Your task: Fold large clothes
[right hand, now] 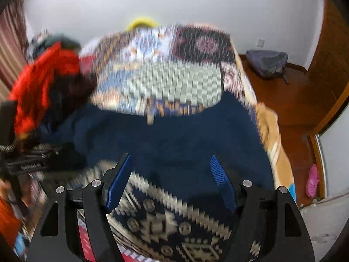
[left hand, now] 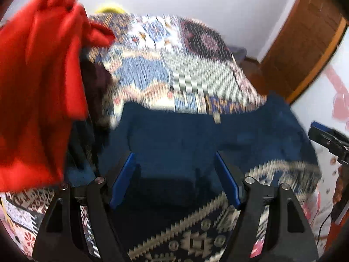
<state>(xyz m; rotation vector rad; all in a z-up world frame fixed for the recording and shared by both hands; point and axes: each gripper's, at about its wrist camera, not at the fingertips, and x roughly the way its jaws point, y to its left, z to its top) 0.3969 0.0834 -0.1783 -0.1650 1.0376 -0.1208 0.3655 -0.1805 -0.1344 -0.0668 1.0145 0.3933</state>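
Observation:
A dark blue garment [left hand: 196,135] lies spread flat on the patterned bed cover [left hand: 165,65]; it also shows in the right wrist view [right hand: 185,135]. My left gripper [left hand: 174,163] is open and empty, just above the garment's near edge. My right gripper [right hand: 172,166] is open and empty over the garment's near edge; it shows at the right edge of the left wrist view [left hand: 327,139]. Both views are motion-blurred.
A red garment [left hand: 37,83] is heaped on dark clothes at the bed's left side [right hand: 43,83]. A yellow object [right hand: 141,23] sits at the head of the bed. A grey bag [right hand: 266,62] lies on the wooden floor to the right, near a pink shoe [right hand: 312,181].

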